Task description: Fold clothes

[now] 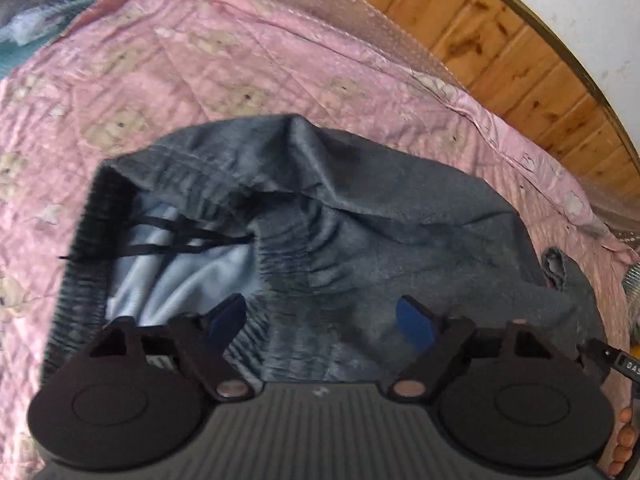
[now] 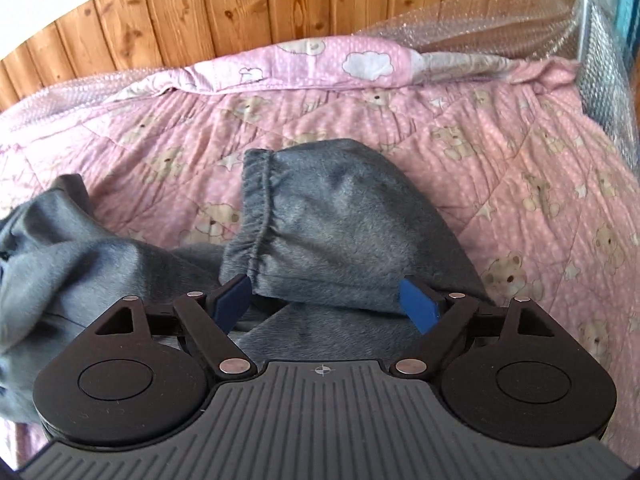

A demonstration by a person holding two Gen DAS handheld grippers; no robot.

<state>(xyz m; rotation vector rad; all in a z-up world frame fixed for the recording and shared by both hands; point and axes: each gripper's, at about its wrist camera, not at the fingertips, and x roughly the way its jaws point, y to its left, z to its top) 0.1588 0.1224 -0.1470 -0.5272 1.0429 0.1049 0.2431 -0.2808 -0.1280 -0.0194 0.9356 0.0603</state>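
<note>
The bed (image 2: 500, 168) carries a pink bear-print quilt (image 1: 248, 80), with bubble wrap (image 2: 472, 28) along its far edges and a wood-panelled wall (image 2: 248, 4) behind.

The trousers (image 2: 344, 220), grey and fleecy, lie crumpled across the middle of the quilt, unfolded. In the left view the waistband (image 1: 80, 240) gapes open, showing pale lining and a black drawstring (image 1: 176, 236). In the right view an elastic cuff (image 2: 256, 216) lies on top of another part of the garment.

The left claw (image 1: 324, 320) stands wide open over the waist fabric, gripping nothing. The right claw (image 2: 326, 304) is likewise spread, its blue pads (image 2: 420, 308) to either side of the cuffed leg end, not closed on it.

Assessment: the step in hand appears to be taking hold at waist and leg end to spread the garment flat. To do it well, each claw should close on a firm edge, the elastic waistband and the cuff hem, rather than loose fleece, which would slip or bunch. The drawstring should stay clear of the left pads. Both ends should then be drawn apart evenly until the legs lie straight before any fold is attempted.
</note>
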